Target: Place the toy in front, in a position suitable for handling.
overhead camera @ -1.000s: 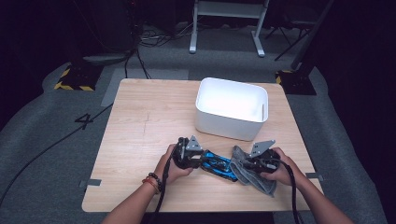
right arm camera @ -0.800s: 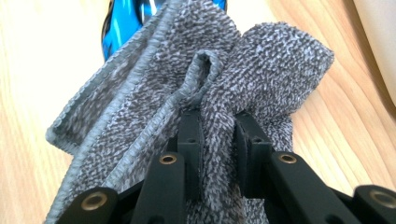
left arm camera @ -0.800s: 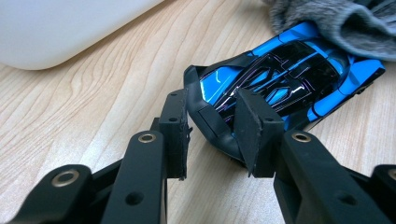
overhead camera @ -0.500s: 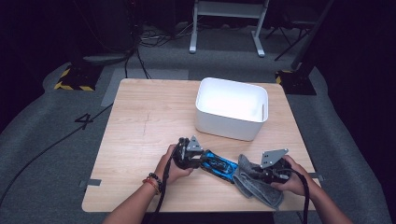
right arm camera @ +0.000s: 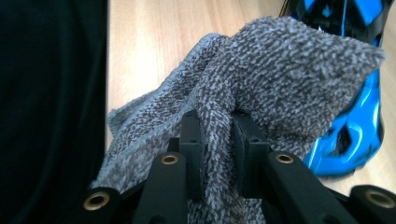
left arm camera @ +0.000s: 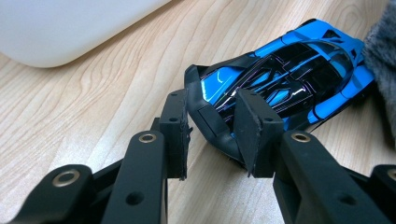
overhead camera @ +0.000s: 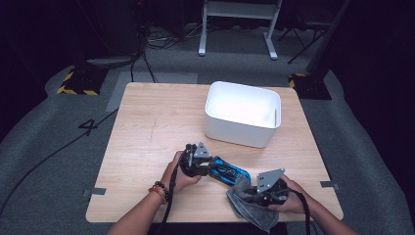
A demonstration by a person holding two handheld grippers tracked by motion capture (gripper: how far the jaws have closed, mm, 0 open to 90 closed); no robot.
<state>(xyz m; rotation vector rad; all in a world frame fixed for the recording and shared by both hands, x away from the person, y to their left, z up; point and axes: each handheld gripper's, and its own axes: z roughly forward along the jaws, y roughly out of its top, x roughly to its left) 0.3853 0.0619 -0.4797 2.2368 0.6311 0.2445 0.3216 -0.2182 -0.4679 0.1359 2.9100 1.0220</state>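
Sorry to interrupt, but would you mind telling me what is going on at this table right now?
A person works at a wooden table with two hand-held grippers. The left hand-held gripper is closed on the rear end of a blue toy car, holding it on the table. The right hand-held gripper pinches a grey cloth bunched against the car's other end. A white bin sits behind them.

On the wooden table (overhead camera: 147,132) there is one white bin (overhead camera: 242,113), one blue toy car (overhead camera: 227,171) and one grey cloth (overhead camera: 247,208). Two hand-held grippers are present, the left gripper (overhead camera: 215,169) and the right gripper (overhead camera: 249,193).
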